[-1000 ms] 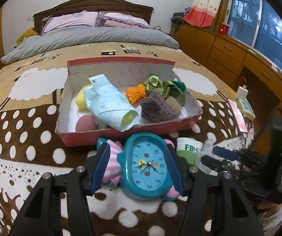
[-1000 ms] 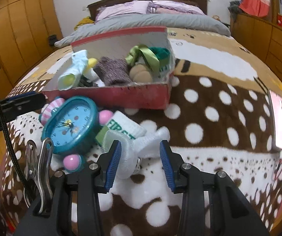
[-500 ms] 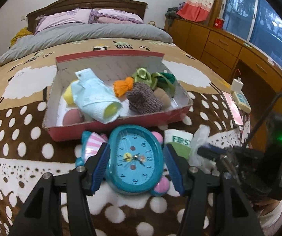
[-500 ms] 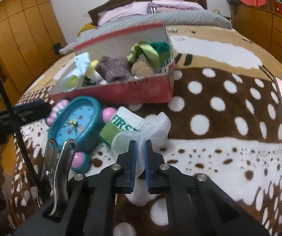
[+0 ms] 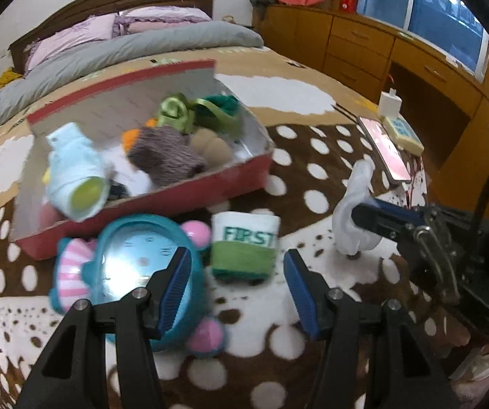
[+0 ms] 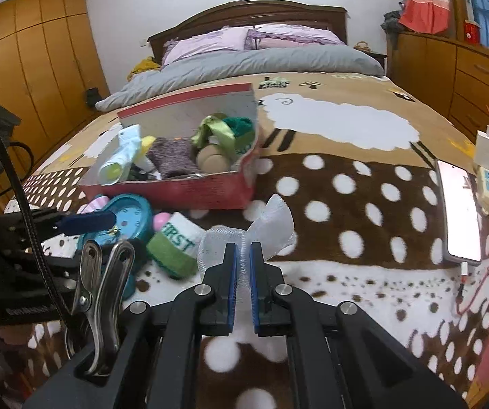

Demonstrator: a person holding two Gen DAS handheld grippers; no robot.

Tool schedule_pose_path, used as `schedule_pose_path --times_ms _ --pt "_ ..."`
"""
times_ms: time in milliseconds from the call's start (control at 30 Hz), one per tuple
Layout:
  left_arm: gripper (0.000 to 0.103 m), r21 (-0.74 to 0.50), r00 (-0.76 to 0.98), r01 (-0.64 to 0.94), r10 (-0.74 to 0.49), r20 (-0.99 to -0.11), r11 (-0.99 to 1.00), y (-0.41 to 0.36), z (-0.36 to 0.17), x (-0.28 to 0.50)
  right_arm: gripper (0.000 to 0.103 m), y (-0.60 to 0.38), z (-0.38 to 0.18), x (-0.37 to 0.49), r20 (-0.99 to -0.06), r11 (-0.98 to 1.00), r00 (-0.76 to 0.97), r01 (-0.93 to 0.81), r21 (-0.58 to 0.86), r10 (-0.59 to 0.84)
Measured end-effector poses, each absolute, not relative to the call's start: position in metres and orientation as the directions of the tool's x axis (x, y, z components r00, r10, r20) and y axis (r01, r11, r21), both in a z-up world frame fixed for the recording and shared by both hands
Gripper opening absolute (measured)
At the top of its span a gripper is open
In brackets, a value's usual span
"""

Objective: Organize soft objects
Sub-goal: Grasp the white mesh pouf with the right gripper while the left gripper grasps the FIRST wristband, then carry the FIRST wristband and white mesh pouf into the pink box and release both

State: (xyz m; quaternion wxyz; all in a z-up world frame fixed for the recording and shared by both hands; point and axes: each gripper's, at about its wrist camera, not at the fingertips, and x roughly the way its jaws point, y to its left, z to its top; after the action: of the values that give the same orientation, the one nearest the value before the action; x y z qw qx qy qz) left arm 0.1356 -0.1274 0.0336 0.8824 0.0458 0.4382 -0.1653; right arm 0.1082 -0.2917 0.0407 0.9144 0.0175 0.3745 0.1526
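My left gripper (image 5: 236,286) is open over the spotted blanket. A rolled green and white sock marked FIRST (image 5: 244,245) lies just ahead of its fingertips, untouched. The teal alarm clock (image 5: 132,266) lies to the left, partly behind the left finger. My right gripper (image 6: 242,255) is shut on a white mesh cloth (image 6: 271,225), held a little above the blanket. In the left wrist view that cloth (image 5: 353,197) hangs from the right gripper (image 5: 374,218). The red cardboard box (image 5: 210,184) behind holds several soft things: a pale blue roll, a grey knit piece, green ribbon.
A phone (image 5: 384,150) and a power strip (image 5: 401,133) with a charger lie at the bed's right edge. A metal clip (image 6: 101,272) hangs on the right gripper's body. Wooden drawers stand right of the bed. Pillows and a grey duvet lie at the head.
My left gripper slid right, from around the clock to in front of the sock. The right gripper shut on the white mesh cloth and raised it off the blanket.
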Motion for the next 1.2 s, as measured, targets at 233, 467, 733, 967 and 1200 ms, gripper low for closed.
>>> schedule_pose_path --times_ms 233,467,733,967,1200 --pt "0.059 -0.006 0.543 0.355 -0.211 -0.813 0.935 -0.158 0.015 0.144 0.008 -0.309 0.037 0.109 -0.673 0.952 0.675 -0.257 0.170 0.302" --pt "0.056 0.112 0.594 0.316 -0.104 -0.797 0.942 -0.171 0.001 0.152 0.008 -0.313 0.031 0.110 -0.668 0.946 0.671 -0.258 0.198 0.323" --pt "0.034 0.108 0.610 0.291 -0.097 -0.786 0.951 -0.164 -0.001 0.155 0.008 -0.315 0.026 0.112 -0.671 0.941 0.660 -0.259 0.219 0.338" --pt "0.030 -0.018 0.579 0.297 -0.195 -0.792 0.955 -0.148 0.010 0.147 0.008 -0.311 0.029 0.111 -0.675 0.943 0.660 -0.262 0.204 0.330" --pt "0.029 -0.082 0.569 0.312 -0.255 -0.782 0.947 -0.140 0.020 0.135 0.008 -0.304 0.033 0.108 -0.679 0.945 0.660 -0.267 0.189 0.322"
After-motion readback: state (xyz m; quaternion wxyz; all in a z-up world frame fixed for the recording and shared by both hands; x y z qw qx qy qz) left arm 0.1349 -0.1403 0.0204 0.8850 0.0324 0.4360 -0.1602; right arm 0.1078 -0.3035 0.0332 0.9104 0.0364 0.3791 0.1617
